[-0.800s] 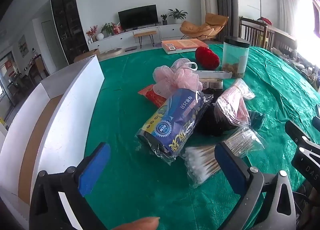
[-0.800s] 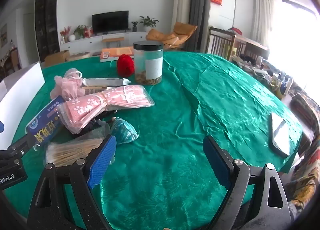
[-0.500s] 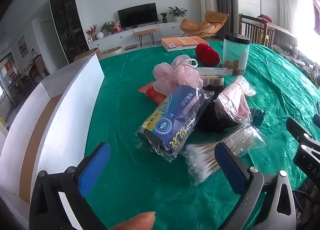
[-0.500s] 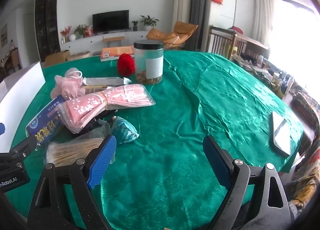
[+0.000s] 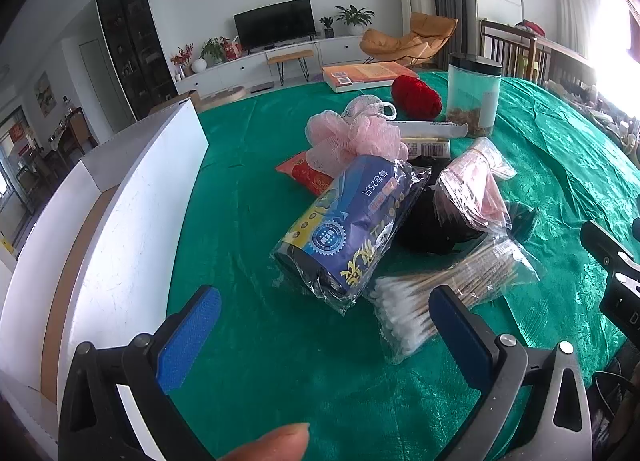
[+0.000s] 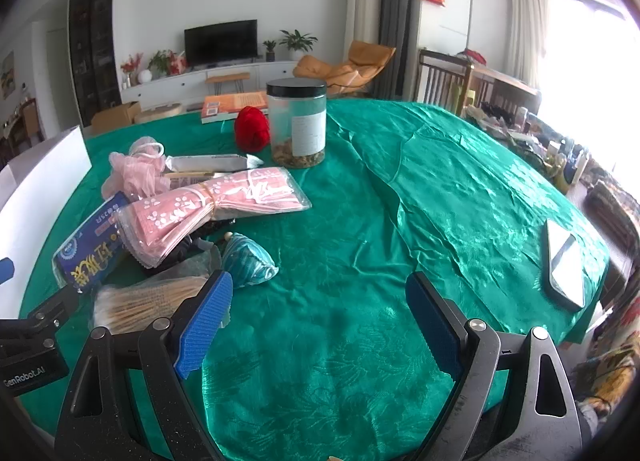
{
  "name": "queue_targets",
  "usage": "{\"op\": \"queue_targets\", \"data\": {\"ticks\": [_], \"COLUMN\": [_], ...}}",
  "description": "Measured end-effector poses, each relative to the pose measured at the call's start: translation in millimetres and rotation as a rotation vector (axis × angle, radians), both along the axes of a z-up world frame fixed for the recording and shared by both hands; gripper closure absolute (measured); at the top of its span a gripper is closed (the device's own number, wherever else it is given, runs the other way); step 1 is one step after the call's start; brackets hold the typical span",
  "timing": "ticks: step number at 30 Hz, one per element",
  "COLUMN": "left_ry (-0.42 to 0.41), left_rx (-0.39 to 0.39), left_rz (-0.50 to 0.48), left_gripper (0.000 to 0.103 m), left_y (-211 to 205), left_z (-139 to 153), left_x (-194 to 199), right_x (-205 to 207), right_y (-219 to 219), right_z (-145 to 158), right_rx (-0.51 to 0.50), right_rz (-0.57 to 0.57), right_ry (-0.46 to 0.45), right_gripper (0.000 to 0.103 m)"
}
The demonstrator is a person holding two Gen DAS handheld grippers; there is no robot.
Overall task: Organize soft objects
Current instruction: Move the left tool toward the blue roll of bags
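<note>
Left tool and right tool, both spread apart and empty, low in frame; pink bath pouf at upper centre on green-clothed surface, beside blue wrapped roll.

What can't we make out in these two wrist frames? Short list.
- Black item, left wrist view: mostly covered by the blue roll pack and pink packet; identity unclear.
- White box interior, left wrist view: its near wall hides the contents.
- Red packet, left wrist view: half under the pink bath puff; absent from the right wrist view.
- Jar label, right wrist view: text too small.
- Flat object at the table edge, right wrist view: glare; unidentifiable.
</note>
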State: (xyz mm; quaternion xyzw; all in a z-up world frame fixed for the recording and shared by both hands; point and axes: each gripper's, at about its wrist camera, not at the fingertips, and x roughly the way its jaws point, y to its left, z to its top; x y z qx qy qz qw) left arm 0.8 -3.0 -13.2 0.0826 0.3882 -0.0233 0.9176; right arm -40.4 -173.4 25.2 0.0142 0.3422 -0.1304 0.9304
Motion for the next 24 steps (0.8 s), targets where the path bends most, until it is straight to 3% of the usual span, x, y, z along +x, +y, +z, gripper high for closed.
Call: {"op": "queue_targets", "data": {"ticks": [24], "left_ry": [0.026], "left_rx": [0.005], "left_rz": [0.001], "left_gripper": [0.0], "left_y": [2], "left_z": [-10], "left_x": [0], "right_x": [0], "right_y": [1], "right_z": [-6], "right_rx": [0.009], "right_rz": [-0.002], "right_ry": [0.013], "right_gripper": [0.013]}}
